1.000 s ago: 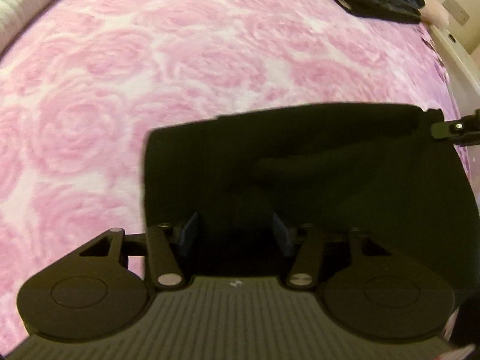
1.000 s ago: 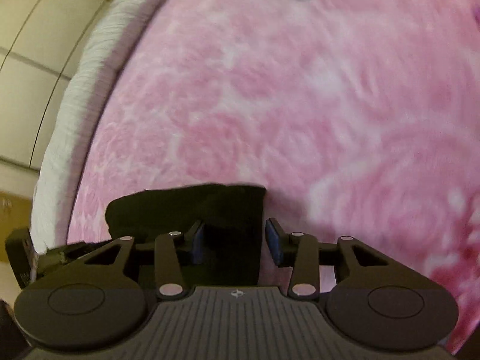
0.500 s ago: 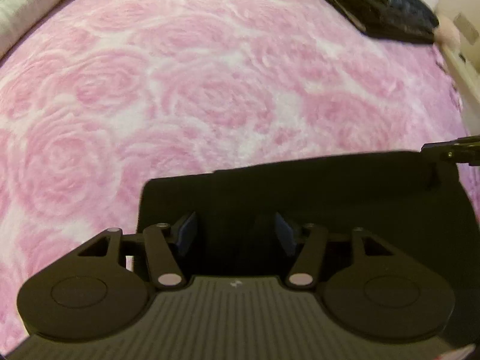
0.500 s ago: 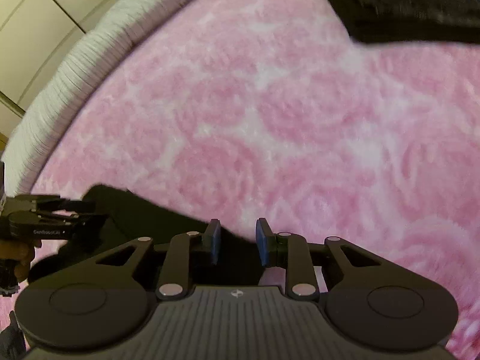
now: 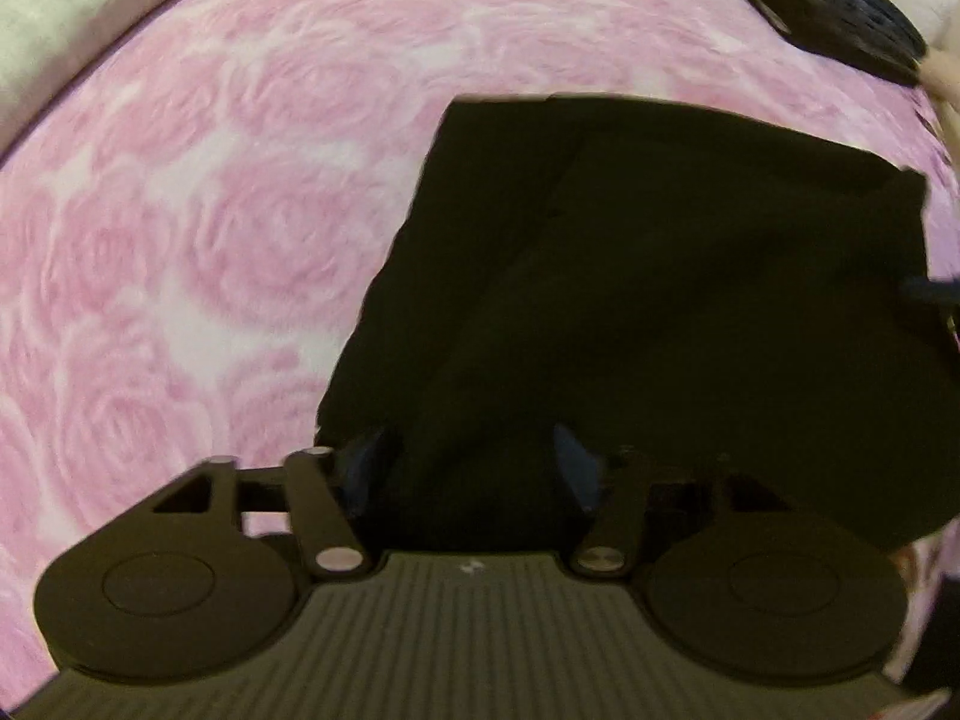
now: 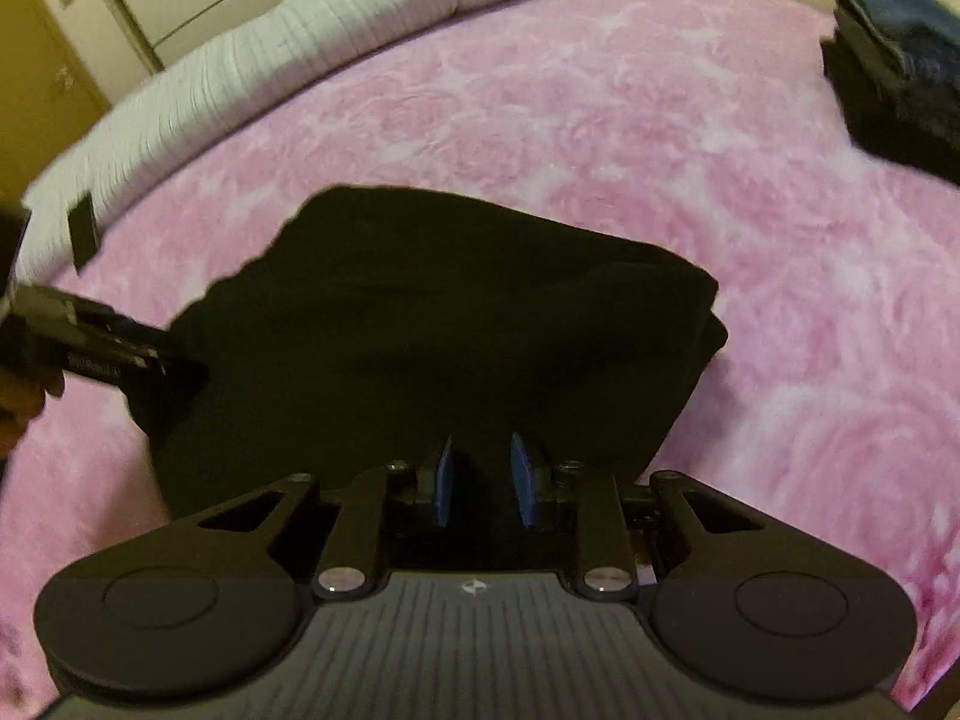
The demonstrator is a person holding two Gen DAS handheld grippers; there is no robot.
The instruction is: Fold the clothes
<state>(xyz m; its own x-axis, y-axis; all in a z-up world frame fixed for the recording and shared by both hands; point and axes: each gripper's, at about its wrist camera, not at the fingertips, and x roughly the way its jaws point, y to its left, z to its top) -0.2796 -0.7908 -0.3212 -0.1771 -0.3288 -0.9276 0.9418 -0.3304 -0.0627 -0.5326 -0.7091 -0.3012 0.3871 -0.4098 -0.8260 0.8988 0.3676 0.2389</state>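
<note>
We see a black garment [image 6: 456, 324], folded into a thick slab, lying on a pink rose-patterned blanket [image 5: 210, 210]. A stack of dark folded clothes [image 6: 900, 78] sits at 2 o'clock, a pale ribbed pillow [image 6: 300, 42] at 11. The garment fills the ground at 12 o'clock ahead of both tools. Our left gripper [image 5: 471, 462] has its fingers spread wide over the cloth; our right gripper [image 6: 480, 477] shows a narrow gap, and we cannot tell whether it pinches fabric.

- Right tongs [image 6: 480, 477], blades narrowly apart, over a black garment [image 6: 444, 324].
- Garment lies on a pink bed [image 6: 600, 120].
- Left tongs [image 6: 120, 360] touch its left edge.
</note>
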